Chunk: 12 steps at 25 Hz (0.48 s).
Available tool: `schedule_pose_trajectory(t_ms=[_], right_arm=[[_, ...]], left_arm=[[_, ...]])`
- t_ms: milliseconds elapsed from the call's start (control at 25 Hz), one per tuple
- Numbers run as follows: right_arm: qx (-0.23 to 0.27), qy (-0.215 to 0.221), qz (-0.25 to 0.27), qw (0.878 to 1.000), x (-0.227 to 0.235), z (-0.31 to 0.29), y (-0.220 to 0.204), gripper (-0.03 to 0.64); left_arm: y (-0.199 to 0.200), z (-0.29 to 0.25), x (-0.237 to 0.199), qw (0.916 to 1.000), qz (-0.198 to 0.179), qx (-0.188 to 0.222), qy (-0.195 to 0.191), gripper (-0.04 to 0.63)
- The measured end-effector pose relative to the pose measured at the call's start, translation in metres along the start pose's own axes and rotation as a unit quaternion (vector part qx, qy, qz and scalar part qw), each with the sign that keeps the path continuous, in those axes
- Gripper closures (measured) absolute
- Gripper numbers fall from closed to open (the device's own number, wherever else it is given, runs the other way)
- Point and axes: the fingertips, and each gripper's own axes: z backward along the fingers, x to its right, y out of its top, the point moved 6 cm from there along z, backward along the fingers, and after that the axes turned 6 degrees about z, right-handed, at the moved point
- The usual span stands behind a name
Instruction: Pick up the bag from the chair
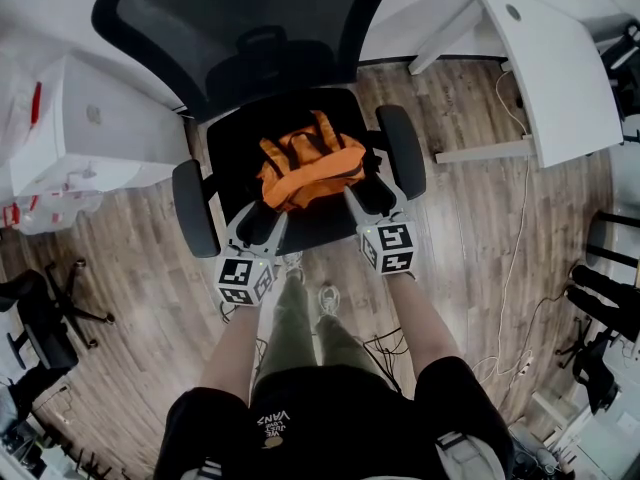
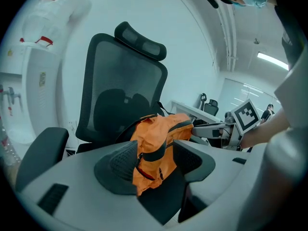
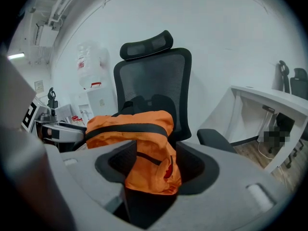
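Observation:
An orange bag [image 1: 310, 173] with black straps lies crumpled on the seat [image 1: 325, 228] of a black mesh office chair. My two grippers flank its near end. The left gripper [image 1: 265, 213] is at the bag's front left and the right gripper [image 1: 368, 193] at its front right. In the left gripper view the jaws [image 2: 156, 160] stand open with a fold of the bag [image 2: 159, 138] hanging loosely between the pads. In the right gripper view the jaws [image 3: 154, 165] are open too, with the bag's end [image 3: 139, 134] slack between them.
The chair's armrests [image 1: 195, 208] [image 1: 402, 148] stand just outside each gripper and its backrest [image 1: 240, 28] rises behind the bag. A white desk [image 1: 545, 68] is at the right and a white cabinet [image 1: 100, 128] at the left. Cables trail over the wooden floor.

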Motion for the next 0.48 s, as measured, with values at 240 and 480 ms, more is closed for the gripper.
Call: schedule_pose_trajectory(t_ms=[240, 480], right_arm=[[-0.014, 0.008, 0.012, 1.0, -0.002, -0.011, -0.007, 0.33], [-0.019, 0.01, 0.017, 1.0, 0.0, -0.024, -0.011, 0.328]], left_arm=[[-0.014, -0.013, -0.002, 0.9995, 0.014, -0.026, 0.005, 0.327], [-0.015, -0.028, -0.007, 0.9992, 0.017, -0.035, 0.008, 0.327]])
